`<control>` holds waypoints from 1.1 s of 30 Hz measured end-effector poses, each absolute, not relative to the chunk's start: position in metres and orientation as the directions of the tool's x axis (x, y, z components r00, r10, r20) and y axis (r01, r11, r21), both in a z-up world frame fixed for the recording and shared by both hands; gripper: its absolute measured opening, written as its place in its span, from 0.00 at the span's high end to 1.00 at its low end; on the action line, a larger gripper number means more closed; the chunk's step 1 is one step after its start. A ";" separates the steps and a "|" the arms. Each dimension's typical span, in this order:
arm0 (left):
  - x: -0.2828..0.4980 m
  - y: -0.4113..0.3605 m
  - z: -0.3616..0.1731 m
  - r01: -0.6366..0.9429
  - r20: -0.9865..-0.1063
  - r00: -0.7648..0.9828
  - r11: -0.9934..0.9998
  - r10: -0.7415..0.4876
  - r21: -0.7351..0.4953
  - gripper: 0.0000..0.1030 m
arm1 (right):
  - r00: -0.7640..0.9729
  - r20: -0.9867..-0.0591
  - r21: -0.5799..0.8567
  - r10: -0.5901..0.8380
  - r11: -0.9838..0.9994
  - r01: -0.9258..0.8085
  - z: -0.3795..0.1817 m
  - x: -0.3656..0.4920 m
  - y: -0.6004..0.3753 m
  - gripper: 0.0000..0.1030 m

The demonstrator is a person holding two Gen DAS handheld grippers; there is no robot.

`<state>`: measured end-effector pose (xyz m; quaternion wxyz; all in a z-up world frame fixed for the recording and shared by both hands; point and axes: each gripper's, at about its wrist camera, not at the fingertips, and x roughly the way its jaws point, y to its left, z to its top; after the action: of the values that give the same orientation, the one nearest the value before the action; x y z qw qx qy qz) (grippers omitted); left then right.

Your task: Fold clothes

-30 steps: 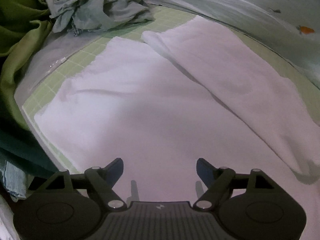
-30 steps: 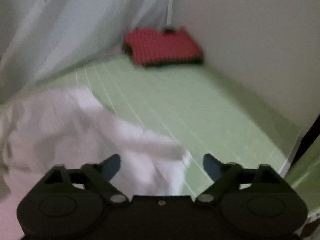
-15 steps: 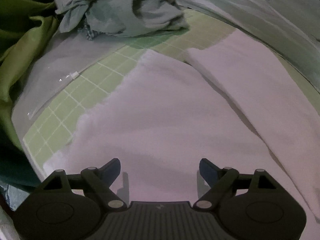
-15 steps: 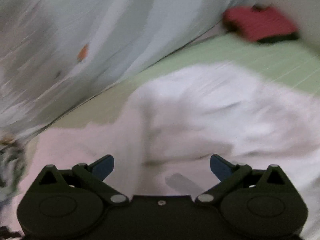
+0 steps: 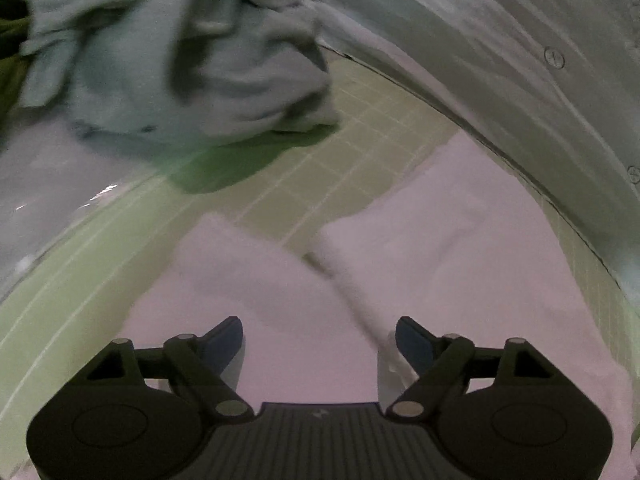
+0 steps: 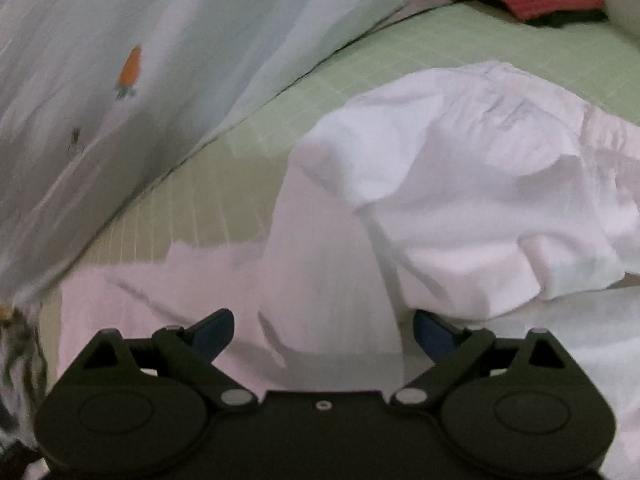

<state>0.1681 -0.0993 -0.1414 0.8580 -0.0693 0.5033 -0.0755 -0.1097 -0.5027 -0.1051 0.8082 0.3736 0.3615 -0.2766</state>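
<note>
- Left wrist view: left gripper [image 5: 319, 334] gapes empty above the white garment's [image 5: 460, 240] near hems, probably lining up a grab.
- Right gripper [image 6: 323, 330], jaws apart, hovers over its bunched waist for folding.

We are looking through two fisheye lenses in dim, flat indoor light, and black corners are closing in around both pictures. Straight lines on the green grid mat [image 5: 356, 168] are bending into curves toward the edges. Motion blur is smearing the pile of grey-blue clothes [image 5: 180, 60] in the left wrist view, and the pale curtain [image 6: 140, 60] is streaking in the right wrist view. The white garment [image 6: 460, 200] is taking on a pinkish cast, perhaps from the camera's colour balance. A small glare is glinting on clear plastic [image 5: 60, 184], and soft shadows are lying in the folds.
</note>
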 end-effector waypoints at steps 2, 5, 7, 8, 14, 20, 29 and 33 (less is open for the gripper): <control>0.182 -0.111 -0.146 0.081 -0.854 0.479 0.979 -0.204 -0.188 0.22 | 0.589 -0.791 0.443 -0.163 0.510 0.737 -0.106 -0.110 -0.513 0.08; 0.197 -0.118 -0.154 0.051 -0.858 0.485 0.985 -0.169 -0.165 0.28 | 0.608 -0.779 0.494 -0.153 0.447 0.746 -0.104 -0.118 -0.514 0.21; 0.202 -0.120 -0.156 0.051 -0.855 0.492 0.985 -0.167 -0.163 0.41 | 0.615 -0.773 0.517 -0.156 0.405 0.754 -0.101 -0.125 -0.513 0.25; 0.204 -0.121 -0.156 0.055 -0.854 0.493 0.986 -0.163 -0.156 0.45 | 0.623 -0.766 0.533 -0.160 0.384 0.754 -0.101 -0.128 -0.512 0.28; 0.209 -0.119 -0.150 0.061 -0.841 0.504 0.979 -0.197 -0.193 0.91 | 0.630 -0.758 0.551 -0.169 0.348 0.758 -0.095 -0.135 -0.512 0.46; 0.187 -0.110 -0.126 0.073 -0.776 0.596 0.977 -0.205 -0.202 0.93 | 0.690 -0.714 0.615 -0.119 0.366 0.699 -0.093 -0.140 -0.518 0.85; 0.151 -0.043 -0.050 -0.097 -0.687 0.721 0.969 -0.090 -0.229 0.94 | 0.810 -0.572 0.704 -0.128 0.430 0.565 -0.043 -0.170 -0.522 0.93; 0.188 -0.061 -0.030 -0.049 -0.611 0.783 0.965 -0.122 -0.256 0.93 | 0.845 -0.523 0.712 -0.112 0.488 0.505 -0.022 -0.146 -0.532 0.94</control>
<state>0.1882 -0.0606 -0.0298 0.9351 -0.1300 0.3292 -0.0195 -0.1460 -0.5325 -0.0223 0.8371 0.4710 0.2084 -0.1843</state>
